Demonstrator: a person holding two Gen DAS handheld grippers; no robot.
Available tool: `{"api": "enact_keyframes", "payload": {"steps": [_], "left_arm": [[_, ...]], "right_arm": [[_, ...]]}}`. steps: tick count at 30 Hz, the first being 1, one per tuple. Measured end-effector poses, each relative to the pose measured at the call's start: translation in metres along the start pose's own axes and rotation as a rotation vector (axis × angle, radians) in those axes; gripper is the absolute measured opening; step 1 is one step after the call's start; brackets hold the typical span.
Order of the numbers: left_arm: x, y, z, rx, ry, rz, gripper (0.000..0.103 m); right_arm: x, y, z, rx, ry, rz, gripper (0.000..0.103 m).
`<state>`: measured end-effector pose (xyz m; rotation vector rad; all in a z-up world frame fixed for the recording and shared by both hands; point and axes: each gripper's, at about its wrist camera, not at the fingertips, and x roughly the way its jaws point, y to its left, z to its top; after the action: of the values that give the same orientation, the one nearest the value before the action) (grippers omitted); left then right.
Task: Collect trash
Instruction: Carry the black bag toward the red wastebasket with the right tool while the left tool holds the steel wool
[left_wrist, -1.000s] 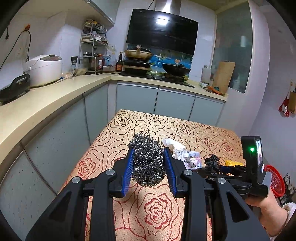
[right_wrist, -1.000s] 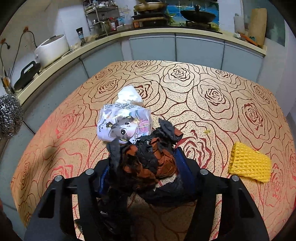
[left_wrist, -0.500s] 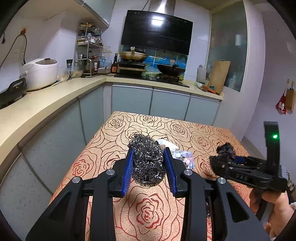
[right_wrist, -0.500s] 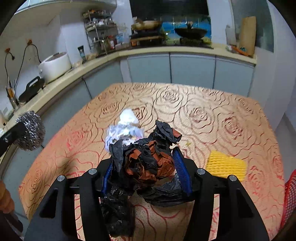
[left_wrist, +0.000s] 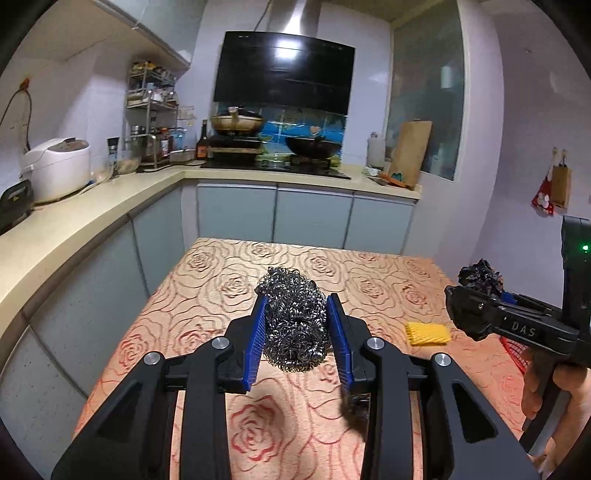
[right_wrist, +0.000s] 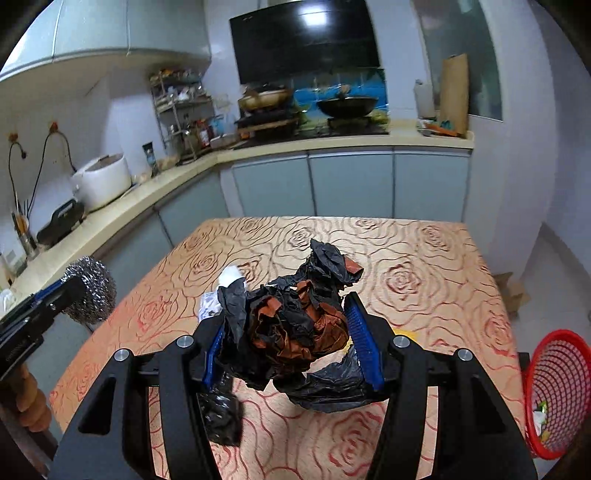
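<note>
My left gripper (left_wrist: 295, 325) is shut on a steel wool ball (left_wrist: 293, 321) and holds it above the rose-patterned table (left_wrist: 229, 280); the ball also shows in the right wrist view (right_wrist: 92, 290). My right gripper (right_wrist: 291, 336) is shut on a crumpled black and brown plastic bag (right_wrist: 295, 325), held above the table; it shows at the right of the left wrist view (left_wrist: 480, 278). A yellow foam net (left_wrist: 427, 333) lies on the table. A white snack wrapper (right_wrist: 221, 291) lies partly hidden behind the bag. A red mesh bin (right_wrist: 557, 391) stands off the table's right side.
A beige counter (left_wrist: 74, 221) with a rice cooker (left_wrist: 55, 168) runs along the left and back. A stove with pans (left_wrist: 273, 147) is at the back. A cardboard box (right_wrist: 511, 291) lies on the floor at the right.
Both grippers have risen and pulled back from the table with their loads. The right gripper has moved to the right, and the red bin has come into its view.
</note>
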<state>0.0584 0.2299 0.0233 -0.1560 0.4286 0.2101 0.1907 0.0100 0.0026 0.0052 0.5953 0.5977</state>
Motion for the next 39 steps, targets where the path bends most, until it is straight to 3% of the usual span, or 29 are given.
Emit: {"api": "enact_keyframes", "payload": {"steps": [26,39], "left_arm": [[0.011,-0.148,0.003,0.162,-0.008,-0.290,0.031],[0.026,-0.221,-0.006,0.239,0.033,-0.447,0.031]], "right_arm": [[-0.101,-0.120,-0.019,0.153,-0.127,-0.239,0.055],[-0.144,-0.183,-0.042,0.245,-0.147,-0.376,0.055]]}}
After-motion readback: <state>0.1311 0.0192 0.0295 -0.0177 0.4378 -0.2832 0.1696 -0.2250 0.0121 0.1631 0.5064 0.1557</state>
